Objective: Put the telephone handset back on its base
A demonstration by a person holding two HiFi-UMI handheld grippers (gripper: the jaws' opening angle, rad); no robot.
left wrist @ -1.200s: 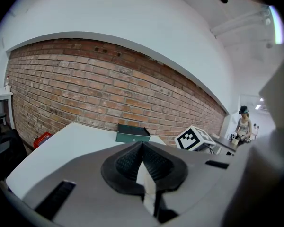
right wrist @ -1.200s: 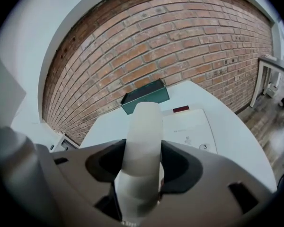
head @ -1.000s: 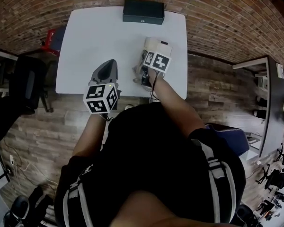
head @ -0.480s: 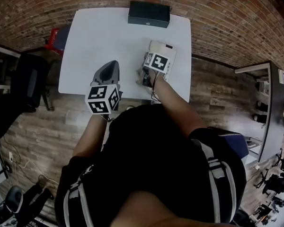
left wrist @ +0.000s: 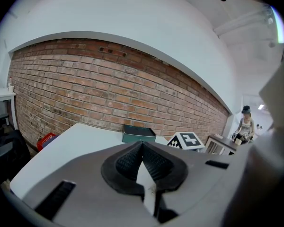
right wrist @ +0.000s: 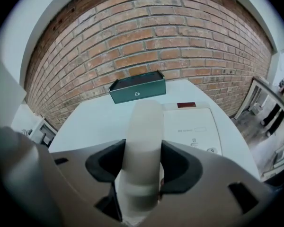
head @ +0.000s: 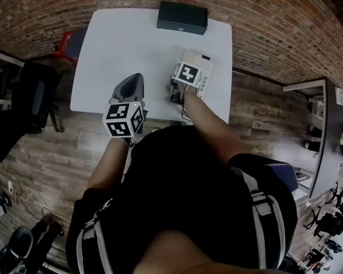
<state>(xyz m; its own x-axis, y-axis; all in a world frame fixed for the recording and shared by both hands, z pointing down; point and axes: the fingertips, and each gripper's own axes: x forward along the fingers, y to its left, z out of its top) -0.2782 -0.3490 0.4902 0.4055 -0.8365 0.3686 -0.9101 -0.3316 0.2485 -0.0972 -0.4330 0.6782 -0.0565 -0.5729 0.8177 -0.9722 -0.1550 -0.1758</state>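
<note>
In the right gripper view, my right gripper (right wrist: pixel 142 157) is shut on the cream telephone handset (right wrist: pixel 143 122), whose far end points away over the table. The cream telephone base (right wrist: pixel 191 129) lies just right of the handset, apart from it. From the head view the marker cube of the right gripper (head: pixel 187 73) covers the left part of the base (head: pixel 205 75), and the handset is hidden. My left gripper (head: pixel 132 83) hangs over the table's near edge; its pads (left wrist: pixel 154 162) meet with nothing between them.
The white table (head: pixel 120 44) has a dark green box (head: pixel 182 17) at its far edge by the brick wall. A red object (head: pixel 64 45) and a black chair (head: pixel 28 96) stand left of the table. A person (left wrist: pixel 245 124) stands far off.
The right gripper has tipped a little with the handset, its cube's top now facing the head camera more squarely. The left gripper has stayed put.
</note>
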